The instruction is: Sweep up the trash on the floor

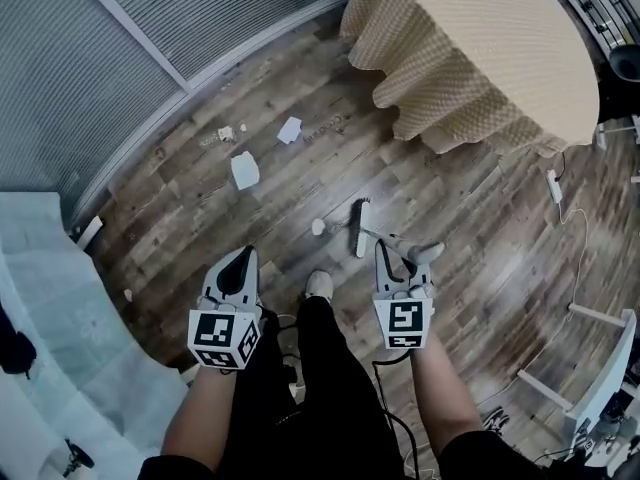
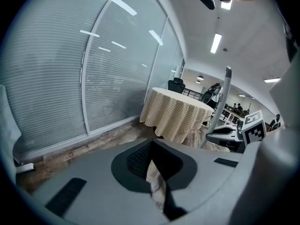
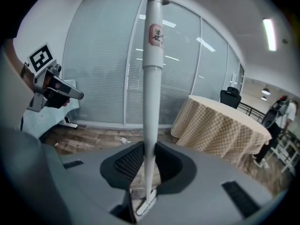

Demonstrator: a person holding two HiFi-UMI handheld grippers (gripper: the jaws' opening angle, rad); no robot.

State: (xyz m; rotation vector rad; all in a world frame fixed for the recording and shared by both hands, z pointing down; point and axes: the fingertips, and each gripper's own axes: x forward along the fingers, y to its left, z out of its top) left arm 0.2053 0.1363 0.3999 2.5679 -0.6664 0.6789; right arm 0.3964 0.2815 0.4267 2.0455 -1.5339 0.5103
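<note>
I see a wood-plank floor (image 1: 480, 228), a cloth-draped round table (image 1: 480, 48) at one o'clock, and a blind-covered glass wall (image 1: 100, 58) at eleven.

A small red label (image 3: 156, 35) is carried high on the white broom handle (image 3: 151, 102), but its single character cannot be read. Coded square markers are borne by the left gripper (image 1: 238, 266) and the right gripper (image 1: 386, 260).

Your left gripper (image 2: 151, 143): jaws together, nothing between them. Beyond them, wooden floor (image 2: 93, 146). Blinds (image 2: 108, 78) on the left. Round table (image 2: 176, 114) with checked cloth, centre. Pale broom handle (image 2: 224, 97) upright at right.
</note>
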